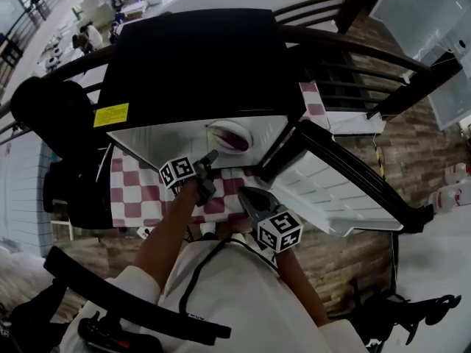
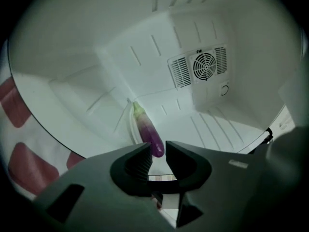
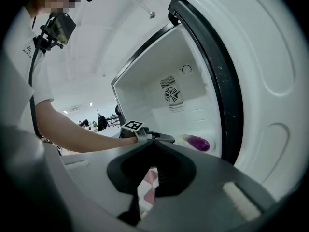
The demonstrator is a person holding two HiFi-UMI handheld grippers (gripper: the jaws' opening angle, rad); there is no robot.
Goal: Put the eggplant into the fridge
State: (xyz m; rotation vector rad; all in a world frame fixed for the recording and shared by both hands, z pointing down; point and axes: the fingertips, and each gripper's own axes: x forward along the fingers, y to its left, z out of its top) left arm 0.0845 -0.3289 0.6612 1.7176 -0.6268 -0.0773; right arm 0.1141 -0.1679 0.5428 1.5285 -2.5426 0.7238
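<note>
The purple eggplant (image 1: 234,136) lies inside the open fridge (image 1: 191,57), on its white floor, on what looks like a small pale dish. In the left gripper view the eggplant (image 2: 148,129) points away from me toward the back wall, just beyond my left gripper (image 2: 159,151). Those jaws stand apart with nothing between them. From above, the left gripper (image 1: 210,158) hovers at the fridge's front edge. My right gripper (image 1: 246,195) hangs lower, near the open door (image 1: 346,190), and its jaws (image 3: 152,143) meet with nothing in them. The right gripper view also catches the eggplant (image 3: 198,142).
The fridge stands on a red-and-white checked cloth (image 1: 132,190). A fan grille (image 2: 205,65) sits on the fridge's back wall. The white door (image 3: 270,81) with its dark seal swings out to the right. A dark curved railing (image 1: 353,46) runs behind.
</note>
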